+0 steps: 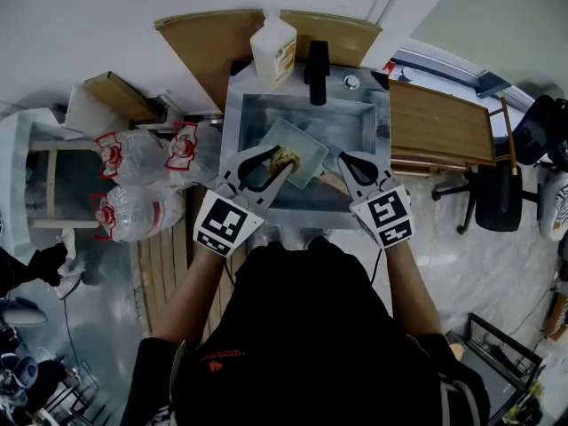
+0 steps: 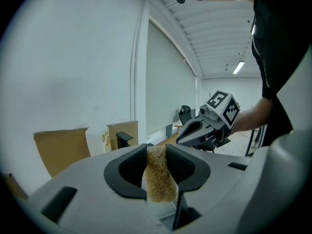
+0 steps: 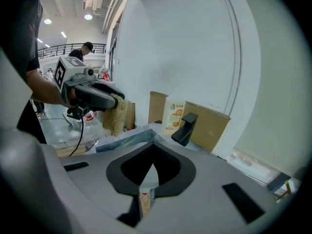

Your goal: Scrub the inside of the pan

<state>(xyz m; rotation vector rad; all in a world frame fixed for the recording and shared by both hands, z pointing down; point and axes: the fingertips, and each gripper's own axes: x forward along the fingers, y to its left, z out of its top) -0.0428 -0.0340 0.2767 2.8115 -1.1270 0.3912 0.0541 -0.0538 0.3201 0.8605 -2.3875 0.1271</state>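
**Sponge and pan held over the sink**

A person in a black shirt (image 1: 311, 327) stands at a steel sink (image 1: 238, 122), a hand-held gripper in each hand. The left gripper (image 1: 277, 163) is clamped on a tan, coarse-fibred scrub sponge (image 2: 157, 179), which sticks up and out from between its narrow jaws. In the head view the sponge sits at the near edge of the pan (image 1: 293, 145), though whether it touches the metal cannot be told. The pan, shallow, rectangular and grey, lies tilted inside the basin. The right gripper (image 1: 346, 163) has its jaws closed tight on the pan's handle; its own view shows a thin metal tang and a strip of wood pinched between them.

At the back of the sink stands a black faucet (image 1: 317, 71). Just left of it is a pale plastic bottle (image 1: 273, 50) whose label shows orange fruit; the lettering is too small to read. Sheets of brown cardboard (image 1: 200, 43) lean against the wall behind.

To the left lie wrapped water bottles (image 1: 133, 158) with red labels, the print illegible. A wooden table (image 1: 439, 122) and a black office chair (image 1: 497, 198) stand to the right.

The marker cube (image 1: 228, 223) on each gripper bears black-and-white square patterns and no words. A small orange print on the shirt is too blurred to read.
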